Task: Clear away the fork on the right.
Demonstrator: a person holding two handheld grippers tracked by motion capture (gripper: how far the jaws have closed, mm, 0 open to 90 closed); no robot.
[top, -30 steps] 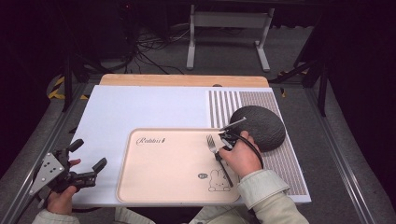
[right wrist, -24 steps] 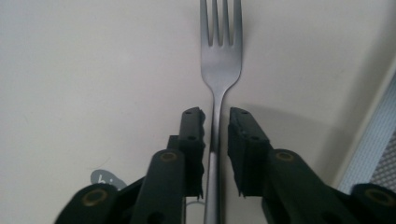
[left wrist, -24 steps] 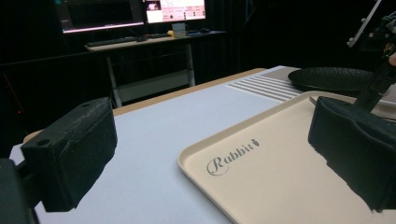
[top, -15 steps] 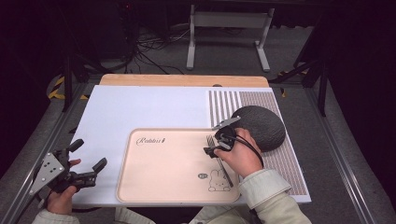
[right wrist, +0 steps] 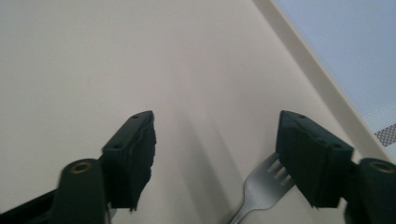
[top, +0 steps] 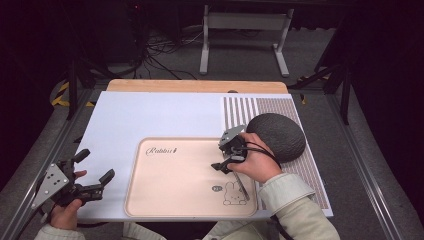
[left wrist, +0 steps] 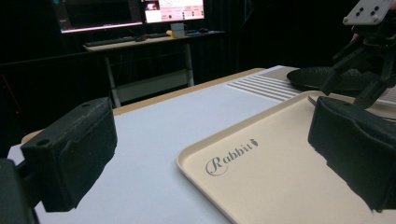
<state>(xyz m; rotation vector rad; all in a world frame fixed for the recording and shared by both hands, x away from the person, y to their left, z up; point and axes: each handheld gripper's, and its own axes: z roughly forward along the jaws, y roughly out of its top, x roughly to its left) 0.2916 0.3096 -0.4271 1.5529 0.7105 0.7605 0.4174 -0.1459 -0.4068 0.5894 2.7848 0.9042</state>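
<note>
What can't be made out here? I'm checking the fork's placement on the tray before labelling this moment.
- Fork: in the right gripper view the handle is cut off by the bottom edge, some tines hidden behind a jaw of the right tongs.
- Fork in the high view: mostly covered by the right hand.
- Tray: near corner hidden by a jaw of the left tongs, left gripper view.

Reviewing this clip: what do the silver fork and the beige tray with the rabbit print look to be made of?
Silver fork: likely stainless steel; grey sheen with soft highlights on its tines.
Beige rectangular tray: probably plastic or melamine, matte-smooth; uniform colour, moulded raised rim, printed lettering and rabbit.
</note>
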